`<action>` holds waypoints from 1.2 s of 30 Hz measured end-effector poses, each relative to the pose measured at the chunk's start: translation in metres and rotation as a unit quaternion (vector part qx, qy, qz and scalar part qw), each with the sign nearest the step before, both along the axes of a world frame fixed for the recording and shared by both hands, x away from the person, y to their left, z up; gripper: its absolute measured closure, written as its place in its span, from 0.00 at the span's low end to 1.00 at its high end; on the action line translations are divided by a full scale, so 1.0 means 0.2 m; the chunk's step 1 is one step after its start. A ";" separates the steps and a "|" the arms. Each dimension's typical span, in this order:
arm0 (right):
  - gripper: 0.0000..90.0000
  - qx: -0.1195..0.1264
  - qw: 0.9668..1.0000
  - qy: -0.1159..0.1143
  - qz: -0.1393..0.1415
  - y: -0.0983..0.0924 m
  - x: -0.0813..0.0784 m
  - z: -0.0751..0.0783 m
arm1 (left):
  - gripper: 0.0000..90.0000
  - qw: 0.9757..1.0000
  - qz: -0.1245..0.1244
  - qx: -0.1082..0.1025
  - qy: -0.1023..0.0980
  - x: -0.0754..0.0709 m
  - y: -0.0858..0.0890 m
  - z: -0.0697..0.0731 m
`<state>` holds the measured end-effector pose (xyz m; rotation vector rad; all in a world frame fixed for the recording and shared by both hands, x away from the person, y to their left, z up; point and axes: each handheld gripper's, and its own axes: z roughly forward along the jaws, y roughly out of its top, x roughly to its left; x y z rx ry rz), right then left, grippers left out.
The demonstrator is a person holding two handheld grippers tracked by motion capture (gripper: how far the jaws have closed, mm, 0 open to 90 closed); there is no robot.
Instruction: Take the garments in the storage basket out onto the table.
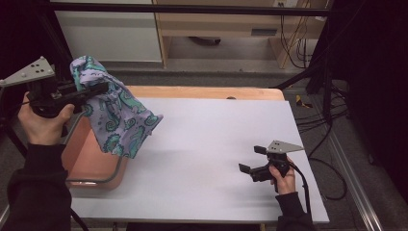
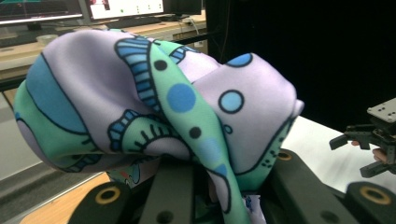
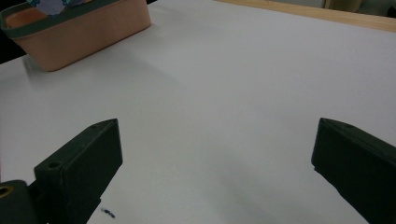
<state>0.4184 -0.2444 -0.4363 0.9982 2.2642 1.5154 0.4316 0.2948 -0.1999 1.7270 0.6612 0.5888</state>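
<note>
Soft patterned cloth point(image 1: 115, 113), matt white table point(image 1: 216, 139)

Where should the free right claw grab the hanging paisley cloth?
Take the lilac and green paisley cloth at its lower hanging corner, coming from the table side: it dangles free there above the pink tub, while the left claw pinches the top.

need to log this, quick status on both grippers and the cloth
Left gripper shut on the purple and teal paisley cloth, lifted above the pink plastic basin. Right gripper open, low over the white table. Nothing in the way.
</note>
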 end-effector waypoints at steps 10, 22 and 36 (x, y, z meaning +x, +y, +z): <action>0.03 0.000 1.000 -0.001 0.001 0.00 0.00 0.00 | 0.87 1.000 -0.024 -0.002 0.003 0.01 -0.12 0.02; 0.03 0.002 1.000 0.001 0.000 0.00 0.00 0.00 | 0.87 0.999 -0.050 0.001 0.002 0.02 -0.27 0.03; 0.03 0.002 1.000 0.000 0.000 0.00 0.00 0.00 | 0.87 0.997 -0.074 0.002 0.006 0.04 -0.41 0.02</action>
